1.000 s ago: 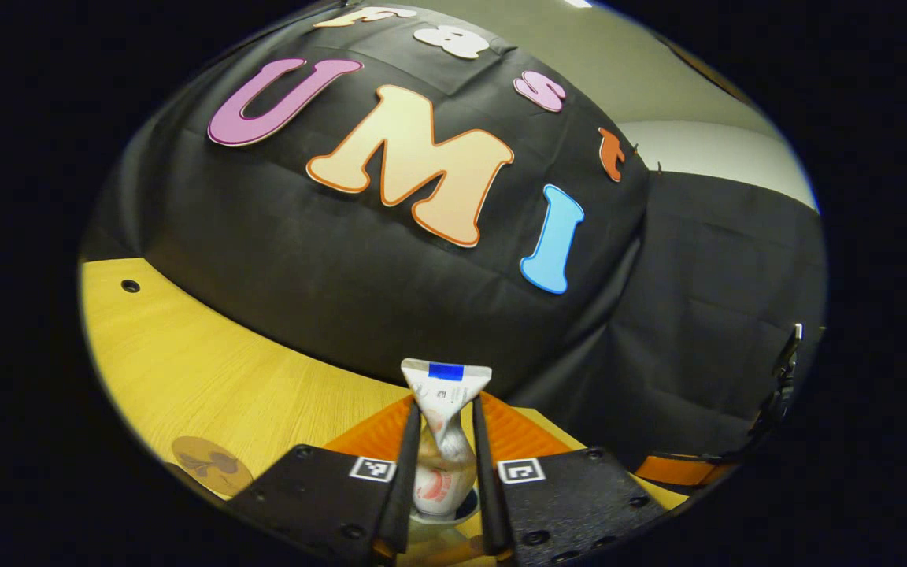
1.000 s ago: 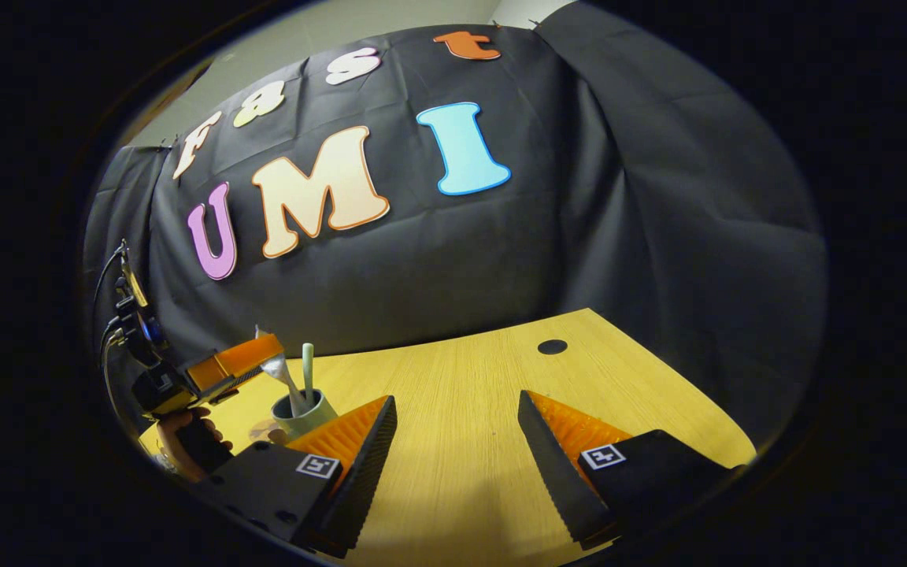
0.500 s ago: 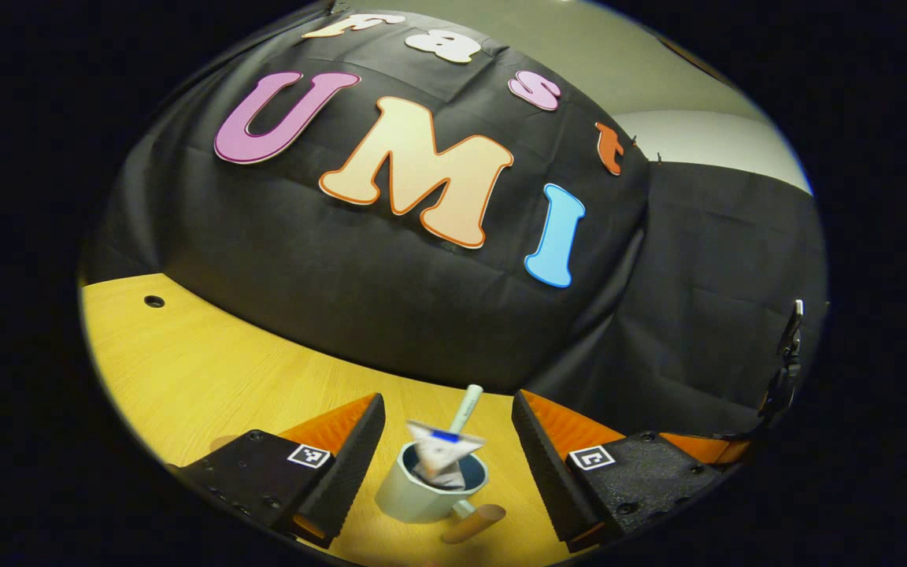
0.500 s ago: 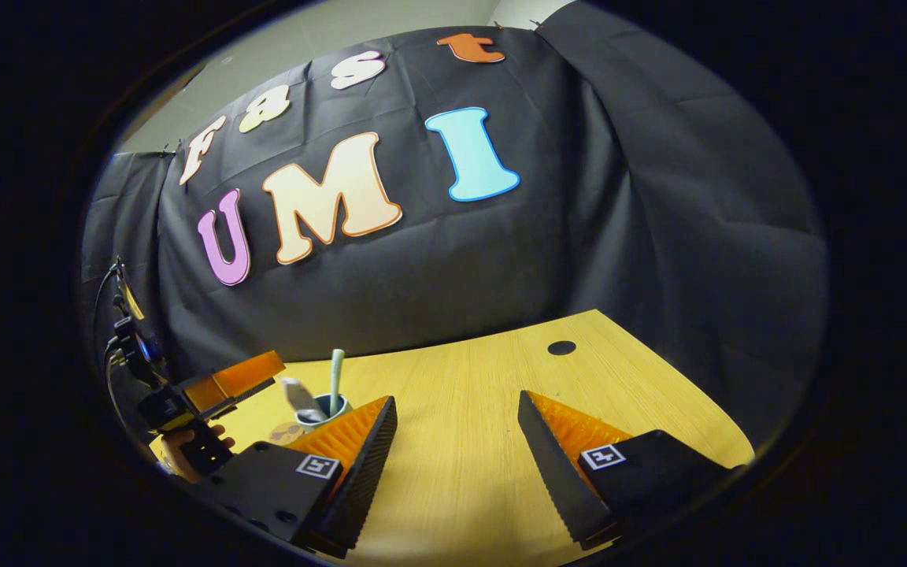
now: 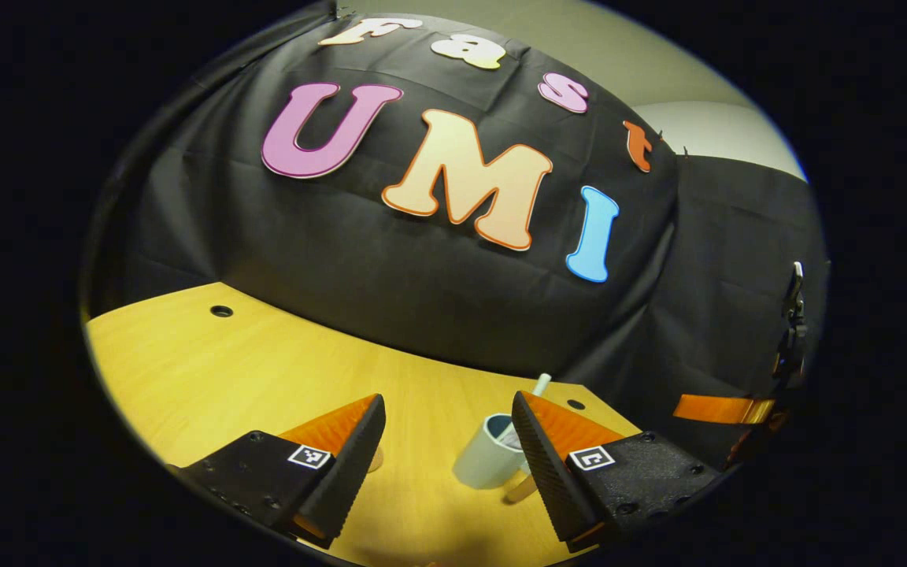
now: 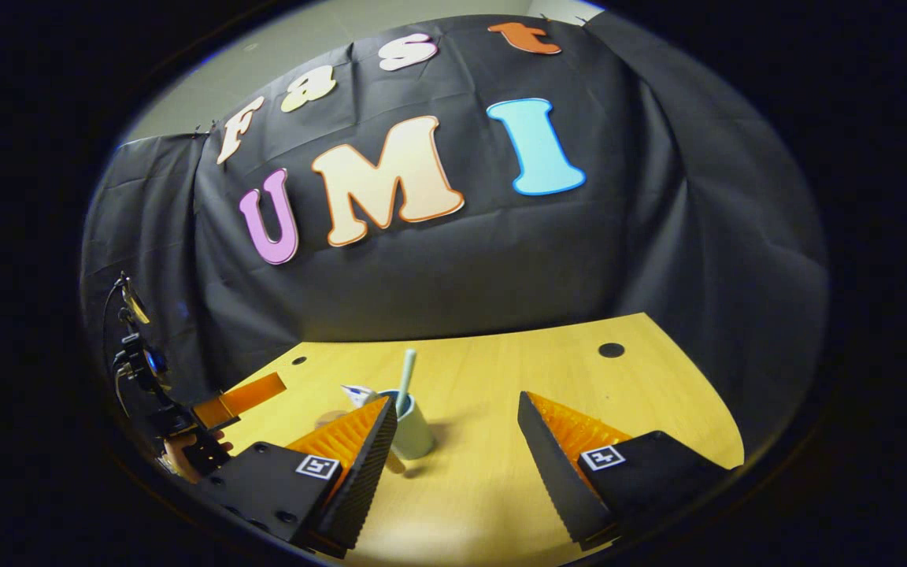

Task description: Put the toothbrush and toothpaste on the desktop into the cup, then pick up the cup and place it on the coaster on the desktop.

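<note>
A pale cup [image 5: 483,461] with a wooden handle stands on the yellow desktop [image 5: 264,370], just left of the right finger of my open left gripper [image 5: 447,405]. The toothbrush handle [image 5: 540,384] sticks up out of it. In the right gripper view the cup [image 6: 416,435] holds the upright toothbrush [image 6: 406,376] and the toothpaste, whose crimped end [image 6: 357,391] pokes over the rim. My right gripper [image 6: 455,403] is open and holds nothing, its left finger partly covering the cup. The round coaster [image 6: 331,416] lies just left of the cup, mostly hidden.
The left gripper [image 6: 239,394] and the hand [image 6: 179,458] holding it hover at the table's left edge in the right gripper view. The right gripper [image 5: 723,409] shows at the far right of the left gripper view. Small holes [image 6: 611,350] mark the desktop.
The left gripper opened and let the toothpaste drop into the cup, then drew back and swung left. The right gripper turned towards the cup, which now sits beside its left finger.
</note>
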The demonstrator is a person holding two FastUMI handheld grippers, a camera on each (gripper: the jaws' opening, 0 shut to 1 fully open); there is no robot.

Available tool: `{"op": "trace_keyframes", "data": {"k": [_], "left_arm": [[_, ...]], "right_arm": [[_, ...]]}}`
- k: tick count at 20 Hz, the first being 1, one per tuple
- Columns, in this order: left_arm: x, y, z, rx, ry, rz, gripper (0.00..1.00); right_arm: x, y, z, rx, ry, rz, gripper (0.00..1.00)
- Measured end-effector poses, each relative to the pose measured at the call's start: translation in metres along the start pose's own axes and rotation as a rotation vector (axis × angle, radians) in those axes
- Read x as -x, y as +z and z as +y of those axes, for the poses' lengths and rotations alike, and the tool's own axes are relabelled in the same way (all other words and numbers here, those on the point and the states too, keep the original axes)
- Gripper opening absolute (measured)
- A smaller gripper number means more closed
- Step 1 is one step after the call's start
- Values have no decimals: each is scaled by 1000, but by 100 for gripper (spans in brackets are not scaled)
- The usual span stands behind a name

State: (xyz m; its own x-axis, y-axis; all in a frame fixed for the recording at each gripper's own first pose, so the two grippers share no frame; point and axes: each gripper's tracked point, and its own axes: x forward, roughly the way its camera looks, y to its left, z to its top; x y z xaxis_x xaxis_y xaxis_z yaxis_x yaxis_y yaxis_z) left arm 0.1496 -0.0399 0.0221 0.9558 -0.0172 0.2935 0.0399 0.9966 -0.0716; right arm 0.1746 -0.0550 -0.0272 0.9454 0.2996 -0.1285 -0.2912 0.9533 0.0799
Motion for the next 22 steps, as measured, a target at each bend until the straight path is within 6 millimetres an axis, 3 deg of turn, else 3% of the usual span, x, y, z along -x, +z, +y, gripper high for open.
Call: {"op": "trace_keyframes", "data": {"k": [10,16,22], "left_arm": [[54,5,97,-43,114,114,93],[68,-9,150,-49,165,200,94],[73,-16,181,-73,191,233,94]], "right_arm": [[-56,-53,50,66,23,262,95],[-76,-88,69,54,42,446,95],[-93,-118,75,45,35,625,95]]}}
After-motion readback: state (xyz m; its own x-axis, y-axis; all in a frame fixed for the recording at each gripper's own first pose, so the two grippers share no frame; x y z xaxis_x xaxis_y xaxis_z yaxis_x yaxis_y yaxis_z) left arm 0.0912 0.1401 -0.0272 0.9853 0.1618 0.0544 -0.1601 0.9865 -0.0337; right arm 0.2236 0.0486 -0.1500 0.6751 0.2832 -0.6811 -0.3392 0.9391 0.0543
